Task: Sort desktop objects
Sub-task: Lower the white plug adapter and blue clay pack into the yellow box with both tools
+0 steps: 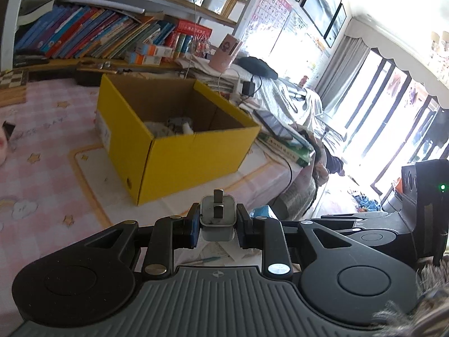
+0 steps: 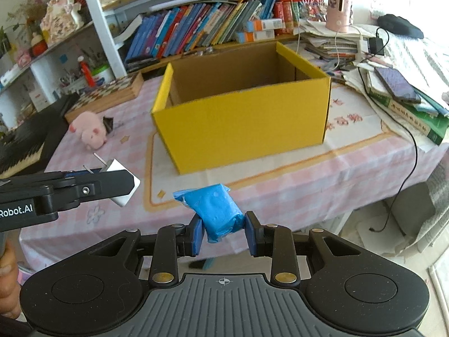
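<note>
My left gripper (image 1: 217, 221) is shut on a white plug adapter (image 1: 217, 214) with metal prongs pointing forward. It hovers over the near edge of the pink checked table (image 1: 42, 174), short of the open yellow cardboard box (image 1: 196, 151). Pale objects (image 1: 174, 126) lie in the box's bottom. My right gripper (image 2: 223, 231) is shut on a blue soft packet (image 2: 216, 210), held in front of the yellow box (image 2: 244, 126). The left gripper (image 2: 109, 185) with the white adapter (image 2: 123, 185) shows at the left of the right wrist view.
A pink plush pig (image 2: 91, 133) lies left of the box, with a chessboard case (image 2: 106, 95) behind it. Stacked books, papers and a phone (image 2: 398, 84) crowd the table's right side, trailing a black cable (image 2: 412, 151). A bookshelf (image 2: 196, 31) runs behind. A keyboard (image 2: 19, 151) sits far left.
</note>
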The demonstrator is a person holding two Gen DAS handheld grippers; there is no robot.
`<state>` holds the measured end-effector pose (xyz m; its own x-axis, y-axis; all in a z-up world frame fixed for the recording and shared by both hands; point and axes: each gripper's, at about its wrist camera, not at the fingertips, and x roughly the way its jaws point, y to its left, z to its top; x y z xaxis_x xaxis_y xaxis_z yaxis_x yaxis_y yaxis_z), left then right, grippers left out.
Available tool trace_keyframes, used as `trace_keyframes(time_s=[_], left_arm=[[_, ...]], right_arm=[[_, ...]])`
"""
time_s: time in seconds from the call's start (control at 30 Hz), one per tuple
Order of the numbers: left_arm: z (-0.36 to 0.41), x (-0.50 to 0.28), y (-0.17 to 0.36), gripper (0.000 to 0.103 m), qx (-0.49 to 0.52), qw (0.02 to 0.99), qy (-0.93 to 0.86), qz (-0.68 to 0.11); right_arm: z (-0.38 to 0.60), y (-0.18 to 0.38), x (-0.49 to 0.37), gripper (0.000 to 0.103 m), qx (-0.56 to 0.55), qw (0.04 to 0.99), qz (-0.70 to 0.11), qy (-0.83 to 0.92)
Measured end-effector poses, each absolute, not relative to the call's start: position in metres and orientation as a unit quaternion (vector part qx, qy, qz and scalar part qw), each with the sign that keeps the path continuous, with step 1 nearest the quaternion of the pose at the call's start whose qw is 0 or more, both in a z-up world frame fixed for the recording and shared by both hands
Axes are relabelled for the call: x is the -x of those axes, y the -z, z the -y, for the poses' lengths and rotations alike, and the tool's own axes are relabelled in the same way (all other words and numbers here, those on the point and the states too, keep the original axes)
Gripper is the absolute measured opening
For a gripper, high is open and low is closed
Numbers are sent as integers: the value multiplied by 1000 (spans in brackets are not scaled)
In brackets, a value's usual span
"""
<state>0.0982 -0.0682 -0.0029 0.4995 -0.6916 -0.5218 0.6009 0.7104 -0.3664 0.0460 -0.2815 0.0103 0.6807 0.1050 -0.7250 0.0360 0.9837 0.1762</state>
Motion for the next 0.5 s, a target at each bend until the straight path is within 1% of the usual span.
trace_keyframes(time_s=[0.3, 0.5], left_arm=[[94, -137, -27, 23, 82, 881, 369, -284], [113, -163, -37, 23, 88, 894, 350, -267]], right_arm=[[308, -43, -90, 31, -76, 935, -344, -38], [323, -59, -128, 31, -69, 944, -318, -62]])
